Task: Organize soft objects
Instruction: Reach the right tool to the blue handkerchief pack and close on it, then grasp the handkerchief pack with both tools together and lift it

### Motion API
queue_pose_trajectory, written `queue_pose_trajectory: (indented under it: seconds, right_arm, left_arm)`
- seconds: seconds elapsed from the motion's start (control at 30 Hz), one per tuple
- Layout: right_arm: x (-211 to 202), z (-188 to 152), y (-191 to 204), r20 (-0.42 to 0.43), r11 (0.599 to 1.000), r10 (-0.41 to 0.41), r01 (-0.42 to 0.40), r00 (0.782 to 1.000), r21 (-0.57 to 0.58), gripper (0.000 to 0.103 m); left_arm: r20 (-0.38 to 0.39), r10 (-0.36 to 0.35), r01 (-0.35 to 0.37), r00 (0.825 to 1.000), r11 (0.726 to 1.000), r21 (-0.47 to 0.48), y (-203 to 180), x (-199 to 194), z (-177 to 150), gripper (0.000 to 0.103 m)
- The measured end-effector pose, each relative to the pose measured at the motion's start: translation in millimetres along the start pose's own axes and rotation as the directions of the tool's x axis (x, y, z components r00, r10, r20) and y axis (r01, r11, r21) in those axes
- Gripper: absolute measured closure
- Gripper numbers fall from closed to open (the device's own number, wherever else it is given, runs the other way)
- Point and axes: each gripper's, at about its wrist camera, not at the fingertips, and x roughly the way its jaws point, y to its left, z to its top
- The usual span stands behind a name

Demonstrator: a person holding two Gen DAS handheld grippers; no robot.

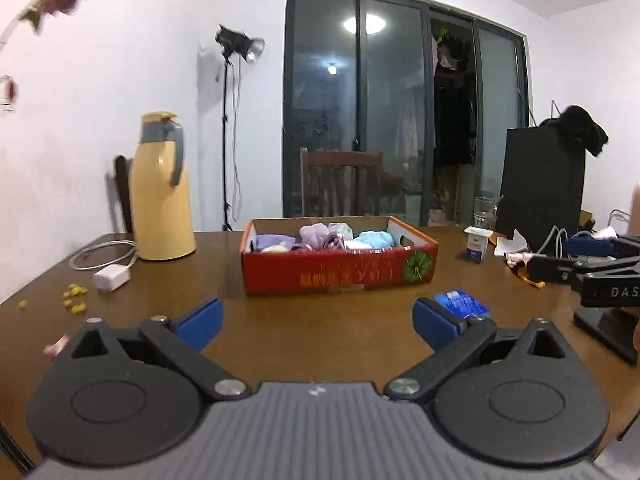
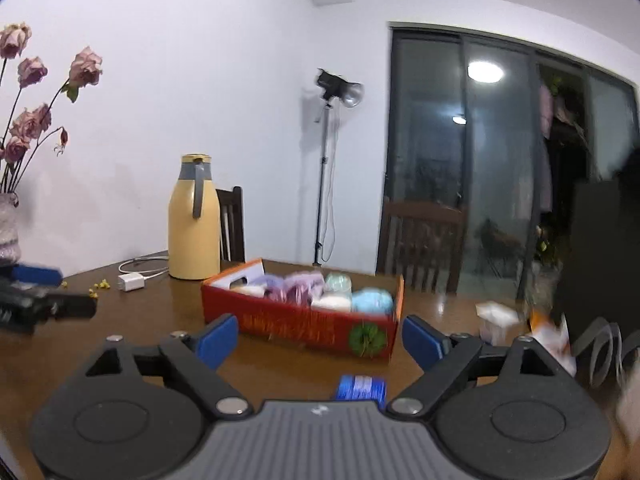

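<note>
Both the left gripper (image 1: 318,322) and right gripper (image 2: 320,340) hang released, empty; red box (image 1: 340,272) of soft bundles at twelve o'clock on the counter (image 1: 280,332).

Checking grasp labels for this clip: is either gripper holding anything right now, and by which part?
Nothing is held. The left gripper and right gripper both stand open and empty above the table, short of the red cardboard box.

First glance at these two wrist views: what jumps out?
The red cardboard box mid-table, packed with pastel soft rolls, grabs the eye first. Next, the tall yellow thermos behind it to the left, and a small blue packet lying on the wood in front of the box. Both hand-held grippers, left and right, are open and empty.
</note>
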Motion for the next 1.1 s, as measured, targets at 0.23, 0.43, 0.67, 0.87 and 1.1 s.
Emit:
queue_pose_trajectory:
  seconds: [0.23,0.43,0.67,0.87,1.1]
  right_arm:
    - [-53.4,-59.0,21.9,-0.049,0.999,-0.013,0.016,0.999,0.049,0.014]
    - [-41.8,-62.4,22.4,-0.076,0.996,-0.064,0.068,0.995,0.05,0.014]
    - [16.8,-52.6,-2.4,-0.23,0.984,-0.098,0.129,0.968,0.121,0.014]
    - [110.1,-40.2,-30.8,-0.362,0.973,-0.075,0.148,0.929,0.177,0.016]
    - [183.2,-34.0,-22.2,-0.426,0.986,-0.078,0.132,0.902,0.099,0.051]
  left_arm:
    - [0.045,0.009,-0.01,0.999,1.0,0.028,-5.4,-39.4,-34.9,0.0]
    - [-0.001,0.029,-0.029,1.0,0.998,-0.058,5.6,-22.8,-36.2,0.0]
    - [-0.079,0.03,-0.034,0.996,0.998,-0.054,11.6,14.0,-44.2,0.0]
    - [-0.079,0.031,-0.034,0.996,0.999,-0.031,15.3,49.8,-34.3,0.0]
    - [-0.091,0.015,-0.017,0.996,1.0,-0.024,22.9,93.6,-21.6,0.0]
